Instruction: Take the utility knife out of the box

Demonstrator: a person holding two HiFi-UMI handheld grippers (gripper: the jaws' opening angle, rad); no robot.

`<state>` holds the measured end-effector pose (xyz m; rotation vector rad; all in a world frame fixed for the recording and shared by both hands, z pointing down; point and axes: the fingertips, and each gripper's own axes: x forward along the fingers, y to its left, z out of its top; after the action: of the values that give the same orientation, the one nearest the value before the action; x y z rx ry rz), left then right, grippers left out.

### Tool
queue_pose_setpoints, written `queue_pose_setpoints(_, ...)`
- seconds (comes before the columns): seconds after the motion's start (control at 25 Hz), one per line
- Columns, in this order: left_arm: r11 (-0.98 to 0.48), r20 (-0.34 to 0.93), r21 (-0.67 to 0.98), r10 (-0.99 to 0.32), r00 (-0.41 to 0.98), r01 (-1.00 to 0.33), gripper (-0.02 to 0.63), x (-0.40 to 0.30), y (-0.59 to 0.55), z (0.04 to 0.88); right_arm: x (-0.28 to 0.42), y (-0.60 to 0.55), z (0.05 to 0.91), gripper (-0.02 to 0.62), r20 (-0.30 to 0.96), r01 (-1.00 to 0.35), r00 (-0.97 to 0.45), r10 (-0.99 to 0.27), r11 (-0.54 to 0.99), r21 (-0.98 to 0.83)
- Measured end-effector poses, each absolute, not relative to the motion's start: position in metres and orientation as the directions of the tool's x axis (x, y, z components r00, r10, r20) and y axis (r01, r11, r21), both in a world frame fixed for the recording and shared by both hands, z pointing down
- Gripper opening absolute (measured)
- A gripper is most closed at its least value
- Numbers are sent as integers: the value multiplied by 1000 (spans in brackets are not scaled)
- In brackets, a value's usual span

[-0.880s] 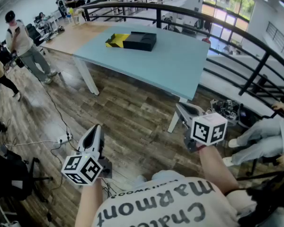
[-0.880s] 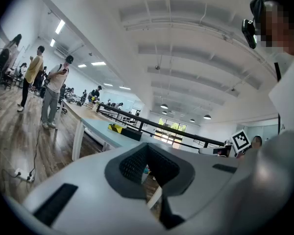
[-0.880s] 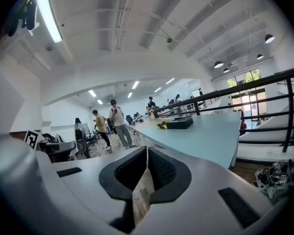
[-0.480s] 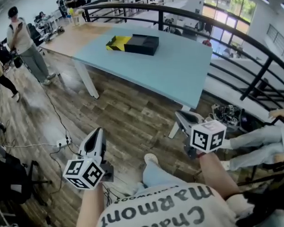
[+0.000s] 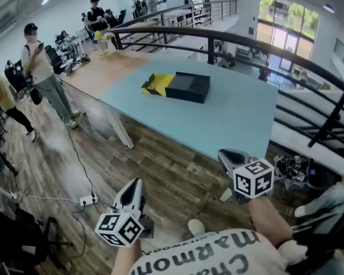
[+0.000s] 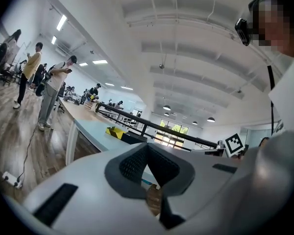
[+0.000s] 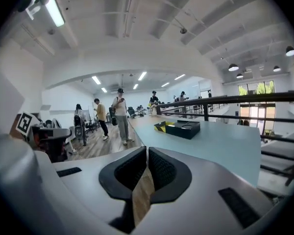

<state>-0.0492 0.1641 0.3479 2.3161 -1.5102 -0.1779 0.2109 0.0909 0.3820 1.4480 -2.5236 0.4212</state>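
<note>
2 empty grippers, the left gripper (image 5: pixel 135 187) and right gripper (image 5: pixel 228 155), hang with fingers (image 7: pixel 129 170) closed, well short of the surface (image 5: pixel 241 119), where the black box (image 5: pixel 188 87) presumably hides the utility knife: likely light, rigid, smooth, best pinched across its handle.

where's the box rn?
Head view, upper centre: the box sits on the blue table, in its far half, short of the black railing.
</note>
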Motion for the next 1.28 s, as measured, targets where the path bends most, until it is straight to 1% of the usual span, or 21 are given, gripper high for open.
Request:
queue_pose_setpoints(0.12, -361, 74, 376, -906, 416, -854, 2, -43, 126, 340, 209, 54, 374, 38, 327, -856, -502, -801, 514, -58)
queue_pose_setpoints(0.2, -367, 63, 365, -907, 416, -855, 2, -37, 100, 337, 210, 31, 371, 38, 324, -851, -508, -798, 524, -41)
queue_pose_setpoints(0.4, -345, 67, 372, -916, 396, -862, 2, -31, 65, 345, 213, -14, 383, 38, 333, -839, -534, -777, 535, -97)
queue_pose_setpoints(0.56, -324, 98, 366, -919, 383, -872, 2, -37, 48, 357, 204, -33, 397, 38, 341, -828, -556, -758, 539, -153)
queue_pose_setpoints(0.68, -297, 127, 353, -924, 360, -887, 2, -45, 37, 364, 196, -41, 414, 38, 367, -822, -565, -739, 541, -175)
queue_pose_setpoints(0.8, -295, 125, 372, -924, 362, -880, 2, -49, 25, 368, 191, -51, 428, 38, 393, -819, -570, -721, 538, -201)
queue_pose_setpoints(1.08, -343, 131, 391, -897, 421, -854, 2, -62, -20, 376, 170, -95, 435, 38, 416, -837, -544, -729, 504, -211)
queue_pose_setpoints(1.28, -378, 120, 367, -887, 446, -850, 2, -85, -67, 371, 142, -133, 427, 38, 413, -855, -517, -750, 474, -208)
